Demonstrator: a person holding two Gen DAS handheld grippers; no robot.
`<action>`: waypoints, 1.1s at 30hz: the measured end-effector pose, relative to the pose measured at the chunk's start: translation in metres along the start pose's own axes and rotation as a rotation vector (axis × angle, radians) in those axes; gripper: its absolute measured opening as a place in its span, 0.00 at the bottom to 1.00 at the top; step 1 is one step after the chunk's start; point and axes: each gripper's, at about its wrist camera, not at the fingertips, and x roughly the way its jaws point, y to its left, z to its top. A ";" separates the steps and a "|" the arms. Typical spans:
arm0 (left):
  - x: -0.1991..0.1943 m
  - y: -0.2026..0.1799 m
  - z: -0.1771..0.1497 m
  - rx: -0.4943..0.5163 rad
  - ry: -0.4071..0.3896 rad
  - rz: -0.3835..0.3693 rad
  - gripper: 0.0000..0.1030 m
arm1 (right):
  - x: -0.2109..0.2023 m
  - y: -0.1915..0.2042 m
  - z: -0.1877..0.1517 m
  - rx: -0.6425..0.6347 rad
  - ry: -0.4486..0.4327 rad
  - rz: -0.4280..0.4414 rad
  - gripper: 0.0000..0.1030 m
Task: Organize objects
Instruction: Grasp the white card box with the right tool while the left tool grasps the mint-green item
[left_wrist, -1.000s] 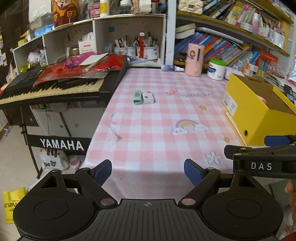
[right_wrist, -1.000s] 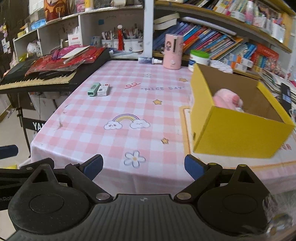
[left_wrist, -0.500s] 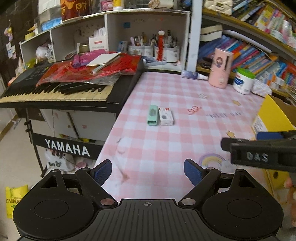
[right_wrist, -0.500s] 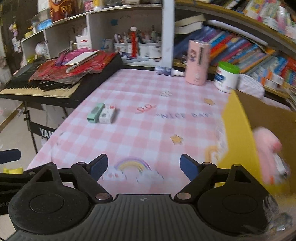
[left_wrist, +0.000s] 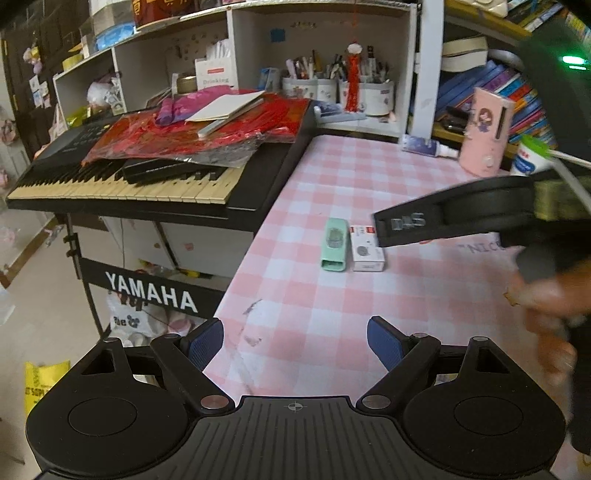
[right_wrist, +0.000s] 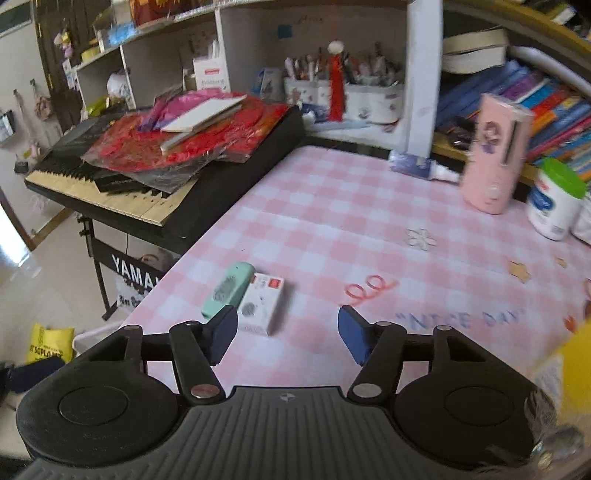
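We see our right gripper (right_wrist: 283, 332) closing its blue pads with nothing between them. Just past its left pad lie a green case (right_wrist: 228, 289) and a white box (right_wrist: 261, 303), touching side by side on the pink checked table (right_wrist: 332, 229). Our left gripper (left_wrist: 295, 345) is wide open and empty. Far back, white cups (right_wrist: 369, 96) hold pens.

Smooth checked pink tablecloth (right_wrist: 332, 221), glossy red plastic wrap (left_wrist: 192, 136), and a matt mint-green case (right_wrist: 229, 288).

Pink-checked tablecloth (right_wrist: 332, 206) (mint case (right_wrist: 227, 290))
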 end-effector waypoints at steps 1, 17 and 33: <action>0.001 0.001 0.000 -0.002 0.003 0.007 0.85 | 0.010 0.001 0.004 -0.004 0.021 0.005 0.55; 0.019 0.006 0.010 -0.002 0.029 0.037 0.84 | 0.083 0.017 0.015 -0.070 0.131 0.014 0.27; 0.111 -0.038 0.067 -0.050 0.069 -0.039 0.56 | -0.021 -0.075 0.017 0.222 0.037 -0.005 0.27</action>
